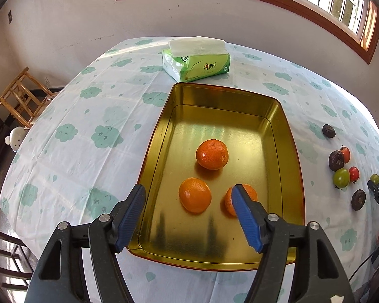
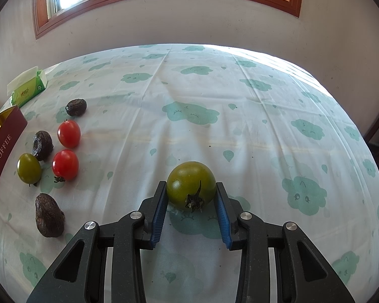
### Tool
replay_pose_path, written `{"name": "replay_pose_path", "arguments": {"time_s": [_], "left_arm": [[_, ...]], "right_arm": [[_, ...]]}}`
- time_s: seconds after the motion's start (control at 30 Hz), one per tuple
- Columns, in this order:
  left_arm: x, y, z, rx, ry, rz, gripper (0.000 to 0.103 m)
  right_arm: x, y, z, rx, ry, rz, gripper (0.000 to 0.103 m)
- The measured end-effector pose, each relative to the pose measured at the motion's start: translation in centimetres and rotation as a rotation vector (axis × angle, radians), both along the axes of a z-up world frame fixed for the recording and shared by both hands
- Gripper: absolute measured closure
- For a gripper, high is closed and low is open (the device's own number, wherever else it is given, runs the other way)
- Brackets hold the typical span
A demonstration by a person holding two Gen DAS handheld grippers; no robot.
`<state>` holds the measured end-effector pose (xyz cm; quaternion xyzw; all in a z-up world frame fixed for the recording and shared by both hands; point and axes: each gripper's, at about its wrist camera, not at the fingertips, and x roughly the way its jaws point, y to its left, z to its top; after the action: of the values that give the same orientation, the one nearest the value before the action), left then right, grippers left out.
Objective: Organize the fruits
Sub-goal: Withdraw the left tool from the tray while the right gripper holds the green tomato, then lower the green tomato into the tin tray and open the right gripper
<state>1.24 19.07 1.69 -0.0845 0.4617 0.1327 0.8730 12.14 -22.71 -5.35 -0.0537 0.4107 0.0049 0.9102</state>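
Evidently the sorting goes by kind: the tin (image 1: 278,131) sits mid-table (image 1: 70,106) as the collecting place, and three oranges (image 1: 212,154) already lie in it, toward its 6 o'clock half. The loose pile (image 2: 50,151) of red tomatoes, a green one and dark wrinkled fruits waits on the cloth at the tin's 3 o'clock. The left gripper (image 1: 188,197) hangs above the tin, fingers spread wide, holding nothing. The right gripper (image 2: 191,194) has its pads (image 2: 161,207) against both sides of a green tomato (image 2: 191,184), apparently gripping it; whether it is lifted I cannot tell.
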Motion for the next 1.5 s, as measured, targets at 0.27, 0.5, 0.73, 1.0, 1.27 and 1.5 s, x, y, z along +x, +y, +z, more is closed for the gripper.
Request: {"name": "replay_pose_path", "arguments": {"time_s": [0.27,0.5,0.73,1.0,1.27,1.5], "left_arm": [[-1.3,0.9,-0.3,-0.017,-0.018,0.029,0.027],[-2.5,2.2,-0.5,-0.037,-0.035,0.073,0.027],[-3.8,2.9,0.0,-0.011,-0.06,0.103,0.02],[-4.9,3.8,0.0,-0.023,-0.064,0.123,0.019],[-6.5,5.4,-0.3,-0.02,-0.062,0.18,0.019],[-7.9,7.2,-0.6,-0.018,-0.057,0.242,0.019]], "right_arm": [[0.2,0.2,0.3,-0.006,0.014,-0.016,0.067],[-0.3,2.8,3.6,0.013,-0.033,0.032,0.067],[-1.5,9.7,6.7,0.071,-0.061,0.21,0.067],[-4.5,21.3,7.5,0.101,-0.035,0.491,0.067],[-6.2,29.5,5.9,0.08,0.023,0.68,0.067],[-4.8,33.4,3.8,0.038,0.058,0.715,0.067]]}}
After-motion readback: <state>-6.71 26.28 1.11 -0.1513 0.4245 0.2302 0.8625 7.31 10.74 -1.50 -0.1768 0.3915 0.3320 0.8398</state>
